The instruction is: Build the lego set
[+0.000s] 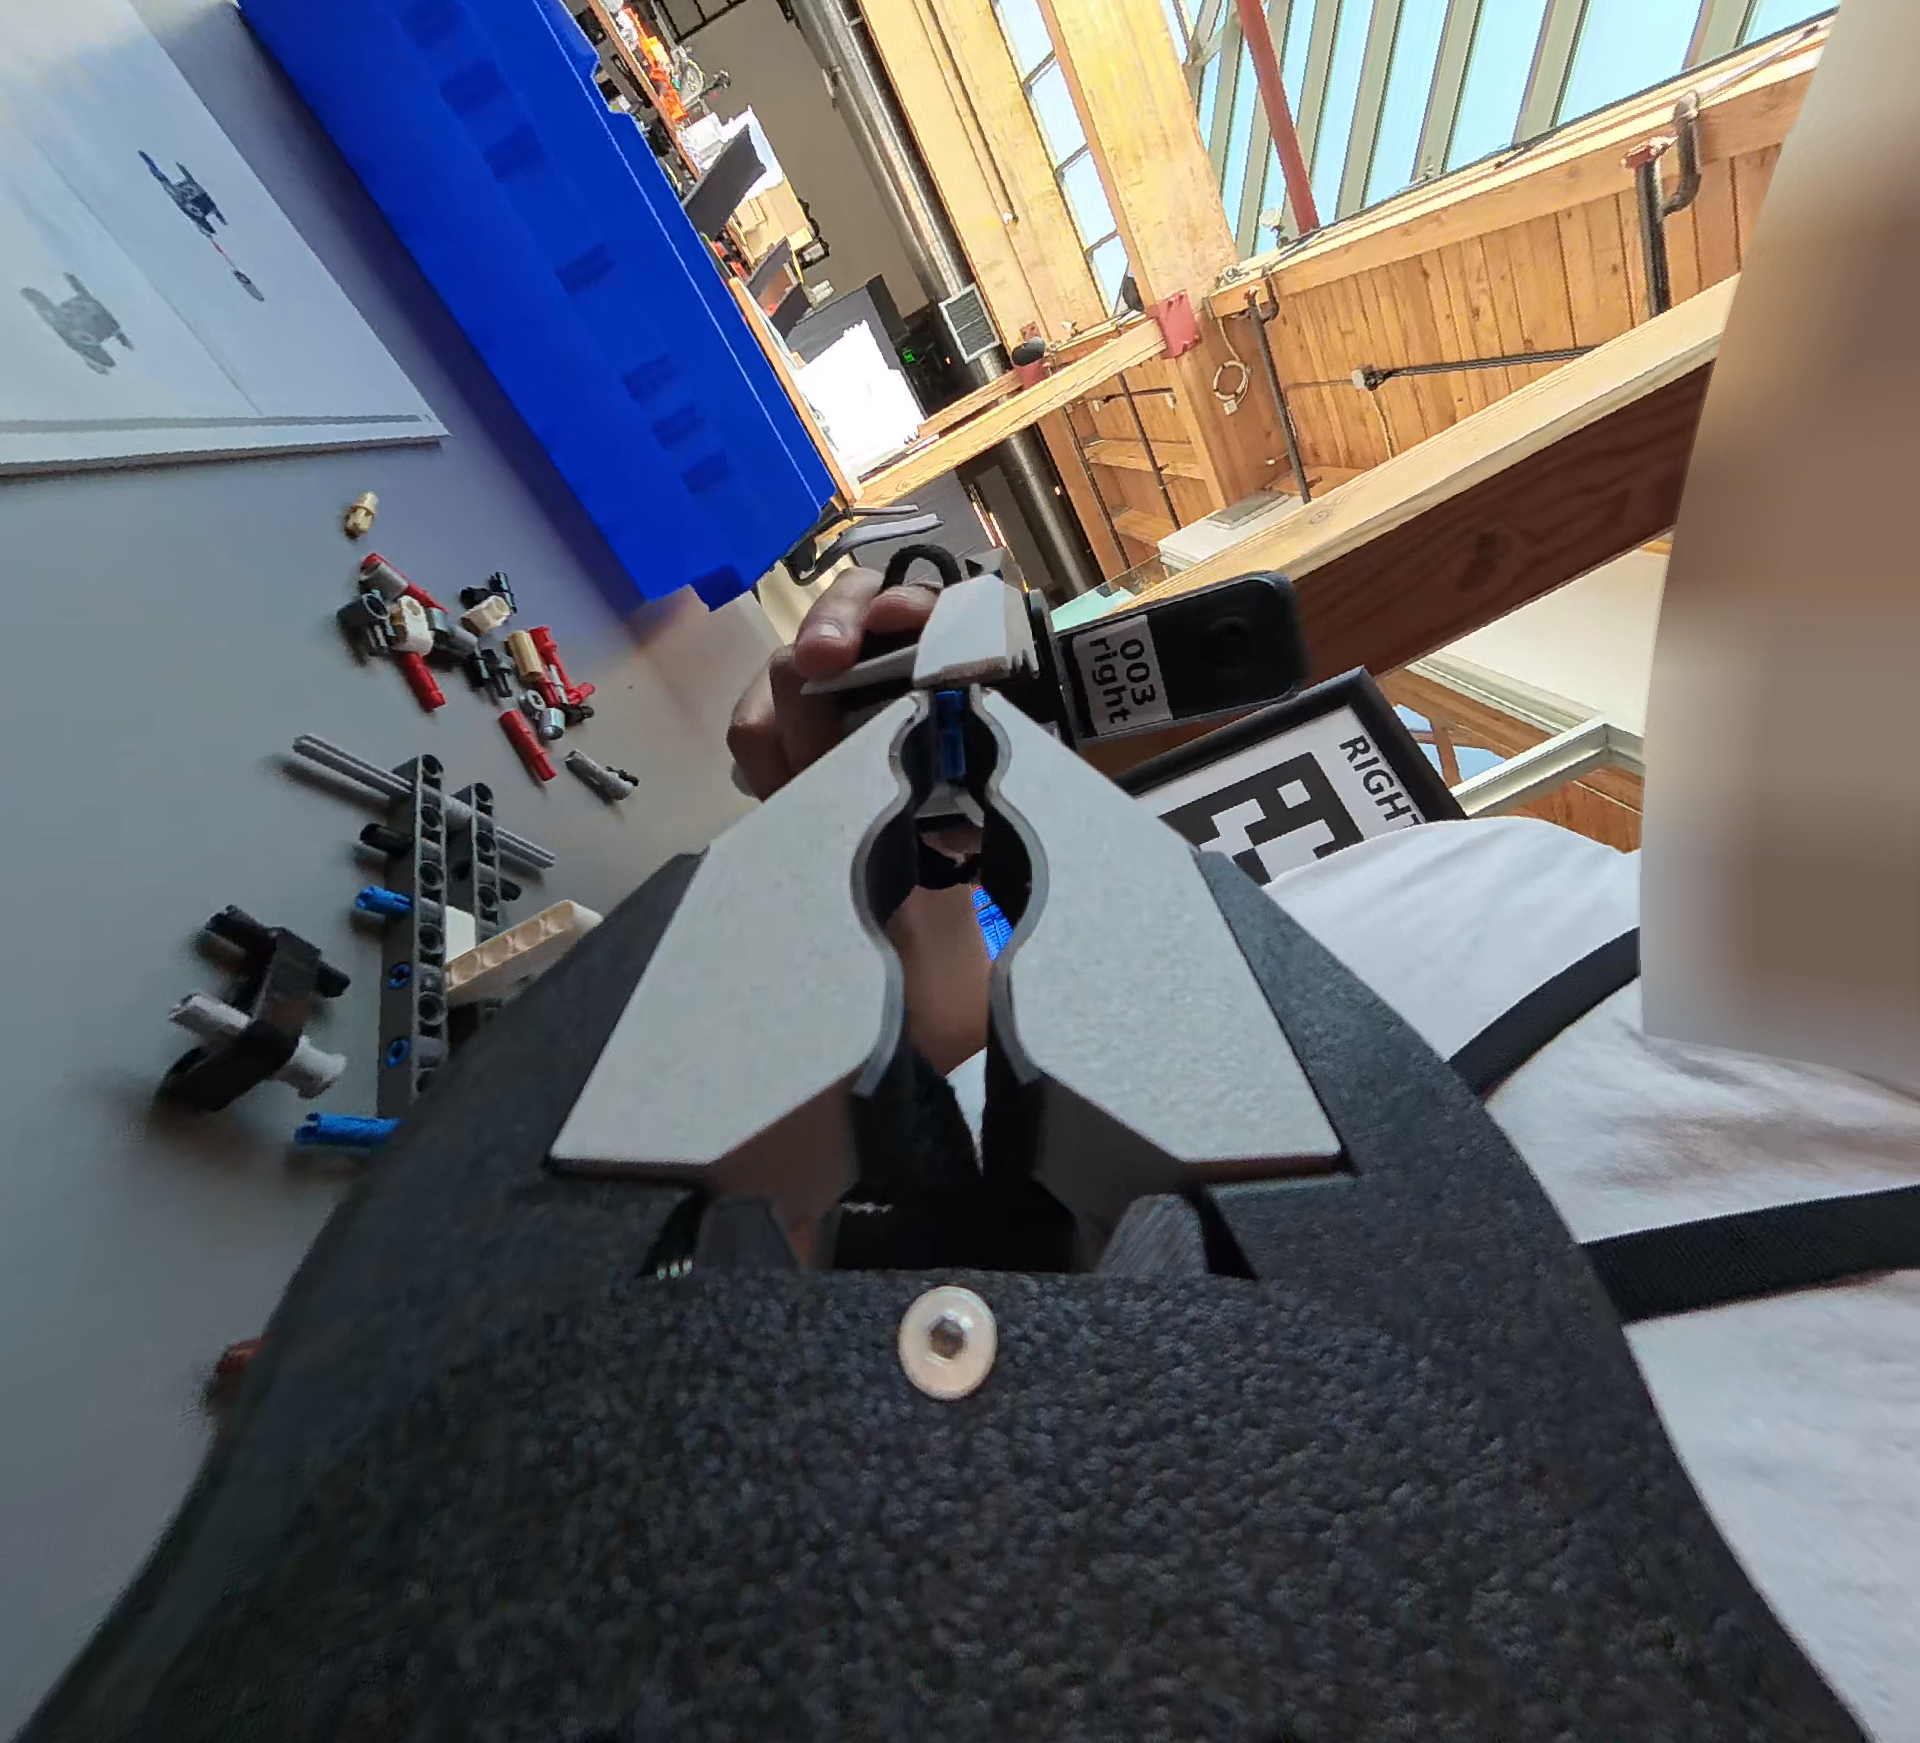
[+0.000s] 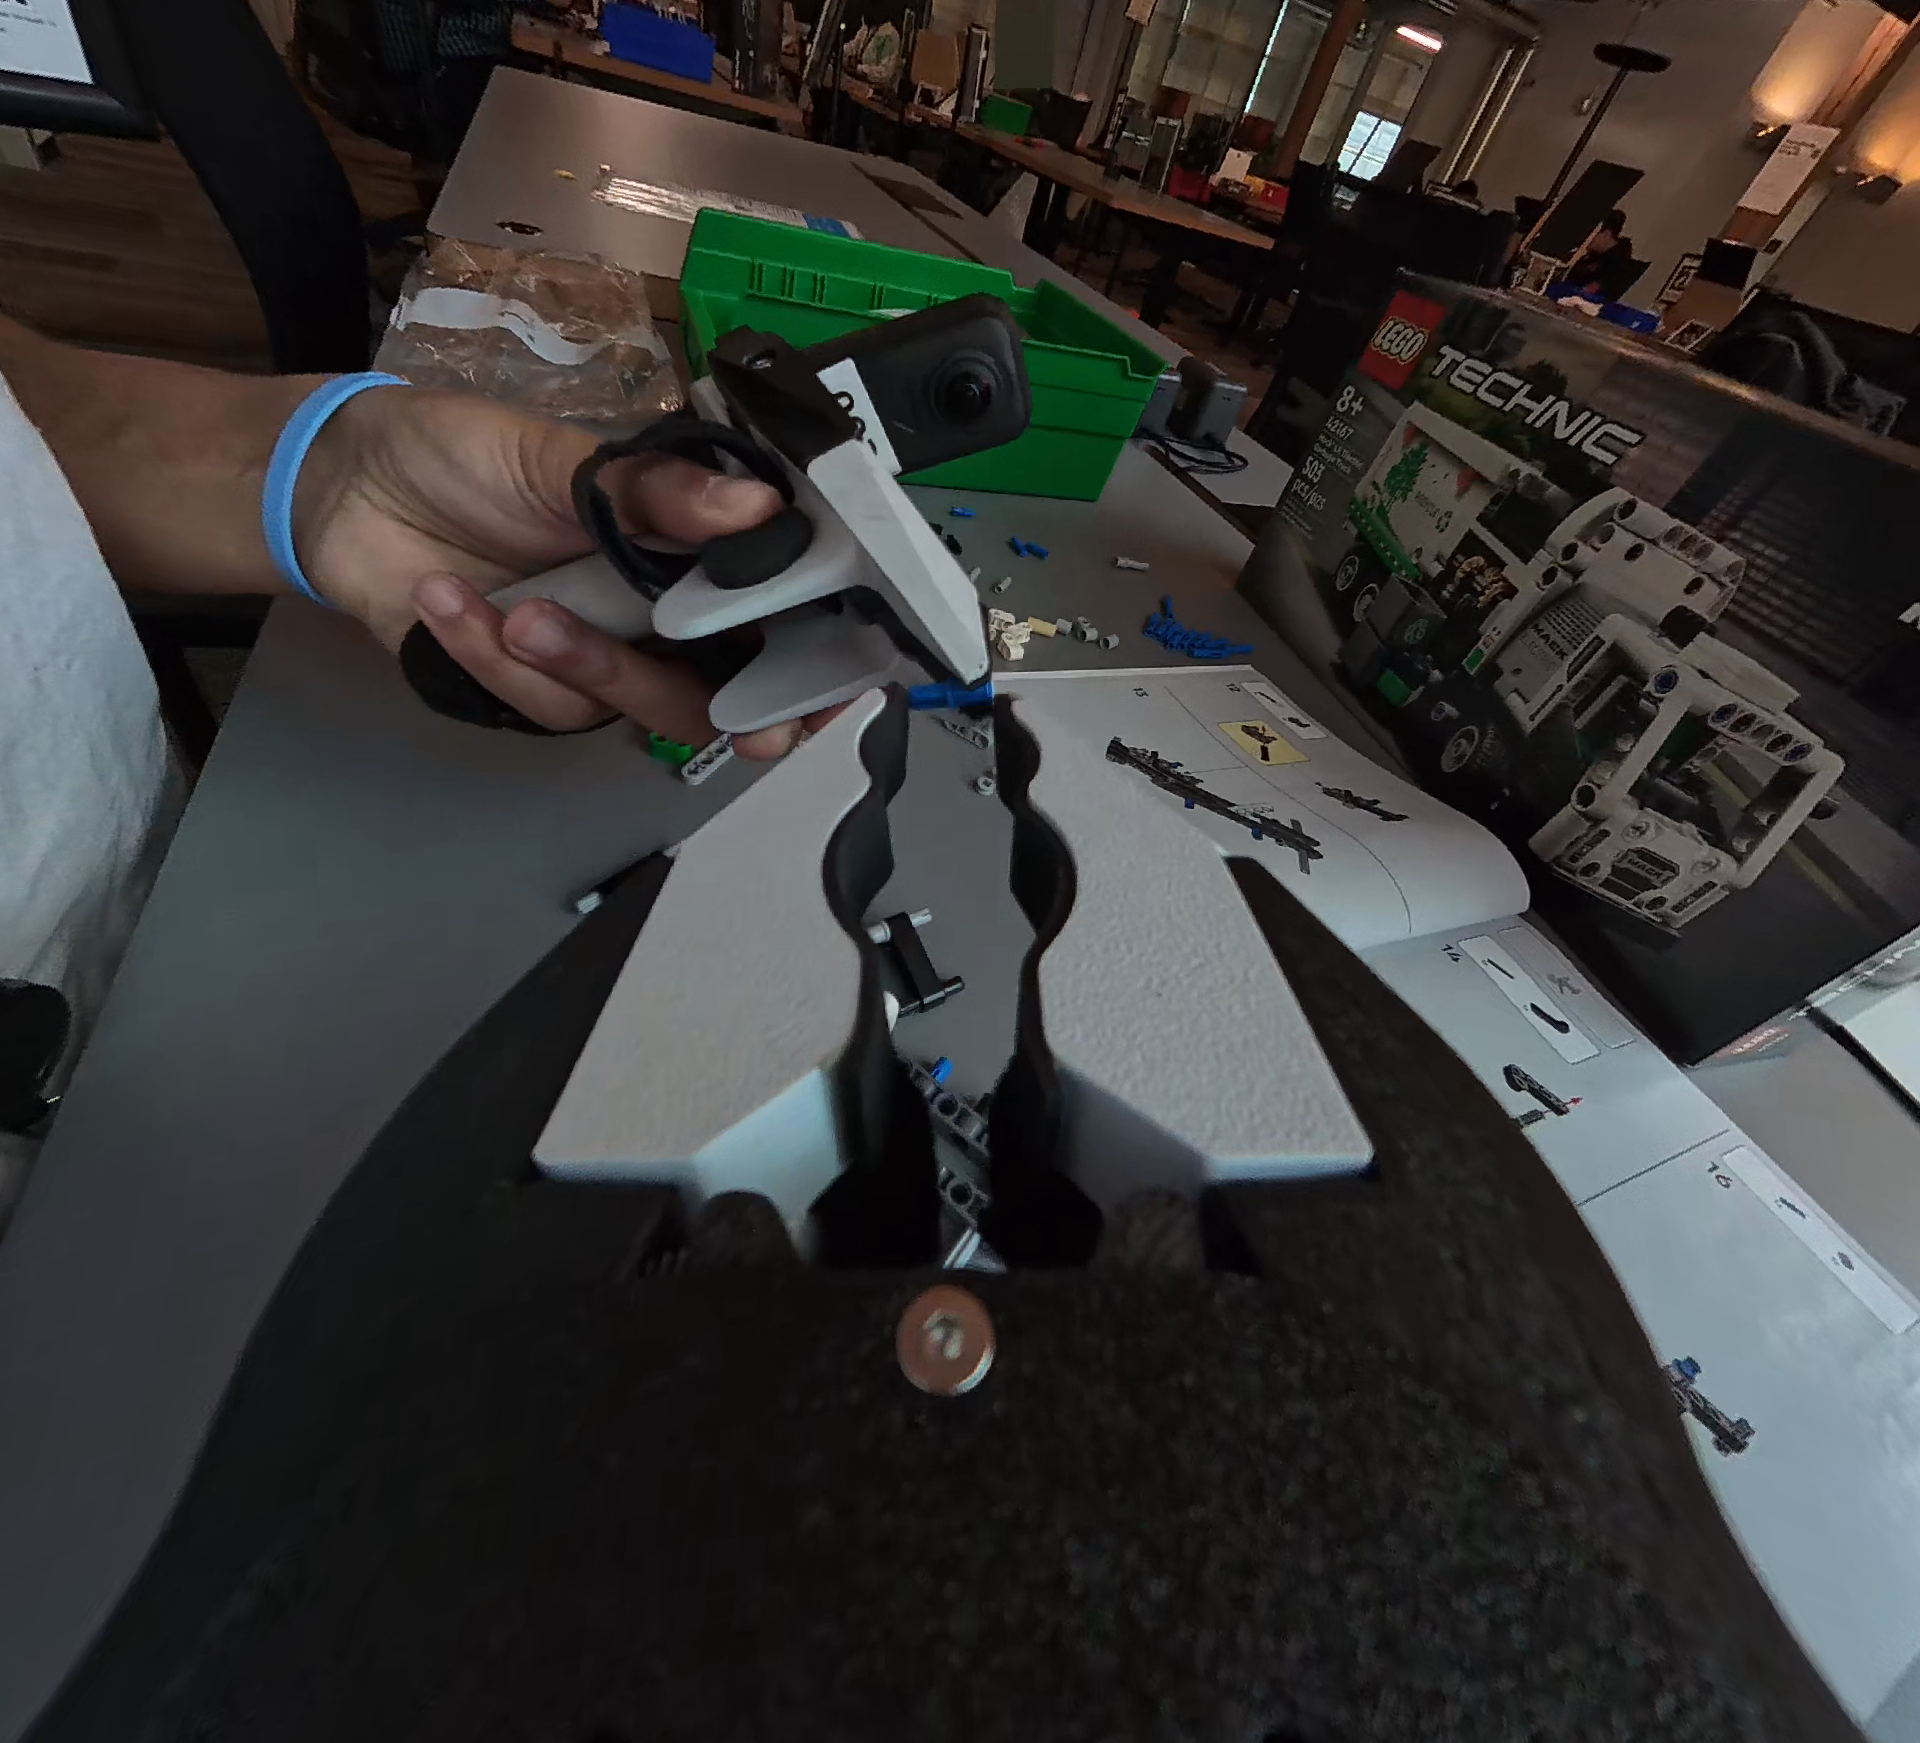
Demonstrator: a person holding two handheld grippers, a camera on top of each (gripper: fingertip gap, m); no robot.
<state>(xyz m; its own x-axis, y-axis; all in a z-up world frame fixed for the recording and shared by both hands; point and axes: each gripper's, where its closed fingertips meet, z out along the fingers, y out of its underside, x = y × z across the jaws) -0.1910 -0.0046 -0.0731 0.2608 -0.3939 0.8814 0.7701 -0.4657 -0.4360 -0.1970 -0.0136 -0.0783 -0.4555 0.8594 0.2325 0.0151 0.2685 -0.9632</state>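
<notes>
Blue pin (image 1: 948, 743) pinched at the tips of the left gripper (image 1: 948, 717), held in the air above the table (image 1: 125, 613). Right gripper (image 2: 948, 706) closed in on the same pin from across; its tips look to be touching it, a hand-over in the air by my reading. Risk: if one lets go before the other has it firm, the pin drops among the loose parts (image 1: 478, 644) or rolls off. Below, the grey beam frame (image 1: 431, 904) lies flat. Manual (image 2: 1299, 789) beyond. Green bin (image 2: 1081, 405) and set box (image 2: 1558, 592) wall the far side; open table on the near side.
</notes>
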